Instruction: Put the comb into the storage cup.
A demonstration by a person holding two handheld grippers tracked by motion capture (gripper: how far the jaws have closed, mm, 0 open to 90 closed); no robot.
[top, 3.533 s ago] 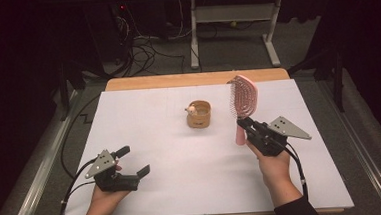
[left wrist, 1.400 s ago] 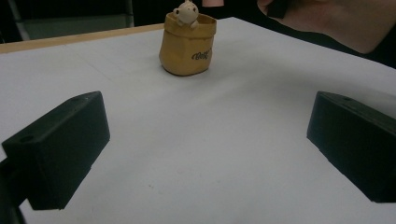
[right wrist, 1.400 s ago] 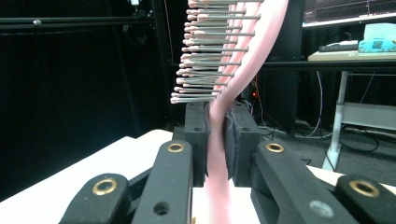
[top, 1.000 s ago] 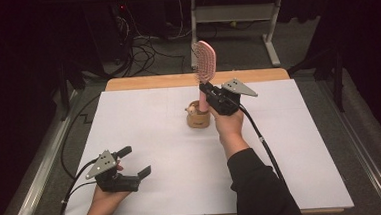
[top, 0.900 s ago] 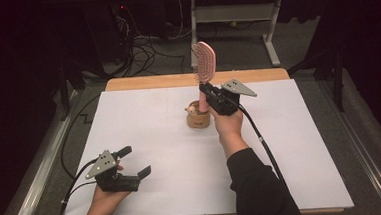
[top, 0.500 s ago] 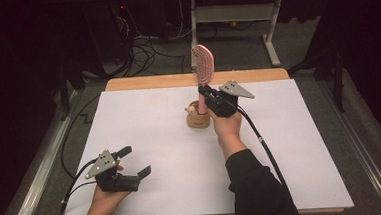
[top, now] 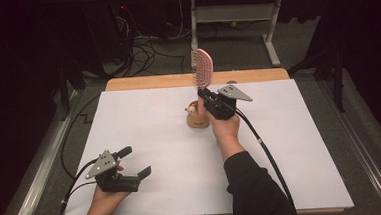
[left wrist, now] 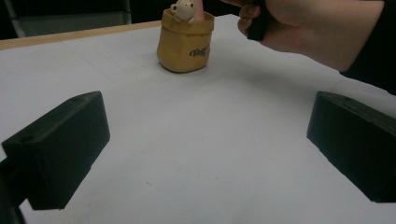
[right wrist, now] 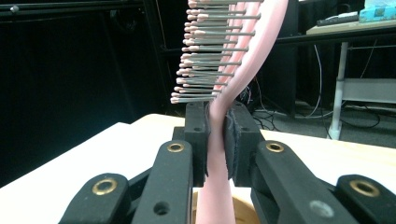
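In the high view, the right gripper [top: 204,97] stood over the far middle of the white table [top: 301,146], its jaws clamped on the handle of a pink hairbrush [top: 202,69]. The brush stood upright, its bristled head rising above the gripper and its handle end reaching down into a small tan cup [top: 197,118] that sat on the table just beside the hand. The left gripper [top: 138,163] rested near the front left corner, well apart from the cup, with its jaws spread wide and nothing between them.

In the left gripper view, the two black jaws stood far apart over bare table. Beyond them sat the cup [left wrist: 185,41], with a little bear figure [left wrist: 183,10] on its rim and the pink handle end just behind the figure. The person's right hand [left wrist: 308,28] hung close beside the cup.

In the right gripper view, the jaws were pressed tight on both sides of the brush's handle [right wrist: 218,154], just below the bristles [right wrist: 205,70]. The handle ran down between them toward the cup's rim [right wrist: 243,212] underneath.
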